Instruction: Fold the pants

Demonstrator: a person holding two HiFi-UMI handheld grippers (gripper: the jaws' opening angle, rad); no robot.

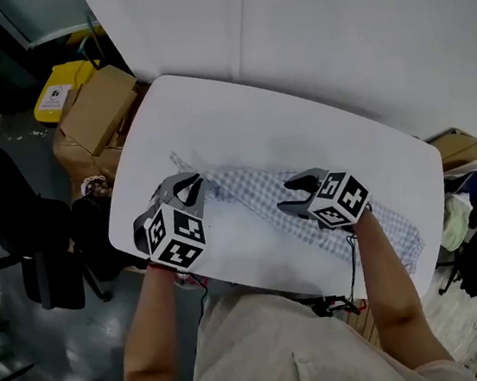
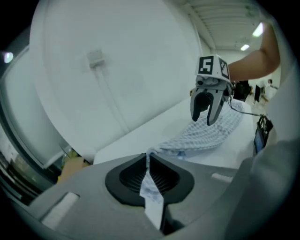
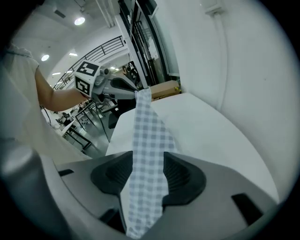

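Both tongs are clamped on the checked pants (image 1: 256, 193): the left tongs (image 1: 188, 189) pinch a thin edge at the left end, and the right tongs (image 1: 296, 195) grip a wider band further right. The cloth stretches between them above the white surface (image 1: 229, 117), with its right end lying there. No fold looks laid yet. No writing is legible.

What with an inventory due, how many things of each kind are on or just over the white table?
Pants: 1
Grippers: 2, the left gripper and the right gripper, each shut on the pants
Table: 1
Total: 4
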